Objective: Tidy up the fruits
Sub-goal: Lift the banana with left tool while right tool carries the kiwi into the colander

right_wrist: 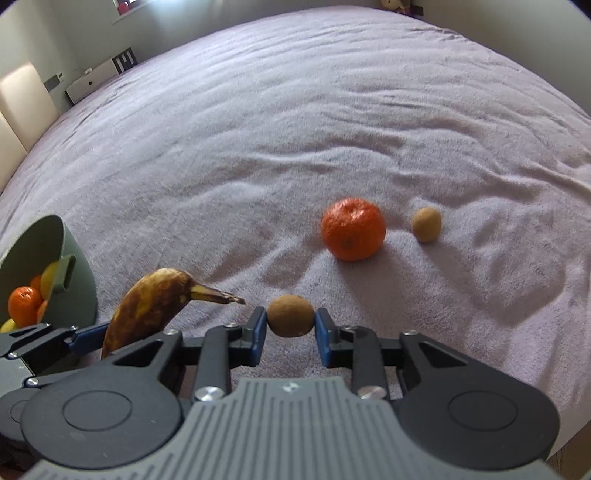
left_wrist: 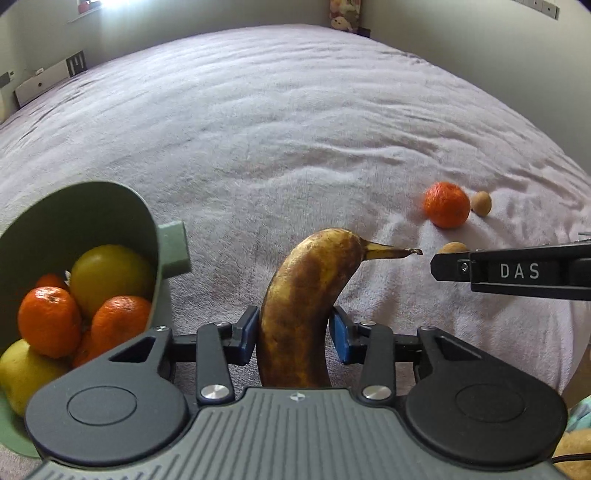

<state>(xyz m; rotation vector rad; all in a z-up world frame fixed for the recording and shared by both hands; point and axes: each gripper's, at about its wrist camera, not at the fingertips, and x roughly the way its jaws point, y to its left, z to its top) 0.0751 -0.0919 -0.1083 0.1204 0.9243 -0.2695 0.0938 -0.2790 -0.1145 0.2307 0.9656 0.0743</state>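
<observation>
A brown-spotted banana stands between the blue pads of my left gripper, which press on both its sides; its stem points right. My right gripper is shut on a small brown kiwi, just right of the banana. To the left, a green bowl is tipped toward me and holds mandarins and yellow-green fruits. Farther right on the blanket, a loose mandarin and a second kiwi lie side by side. The left wrist view shows the right gripper's side.
Everything sits on a wide lilac fleece blanket covering a bed. White boxes stand along the far left edge and soft toys at the far end. The bowl's handle juts toward the banana.
</observation>
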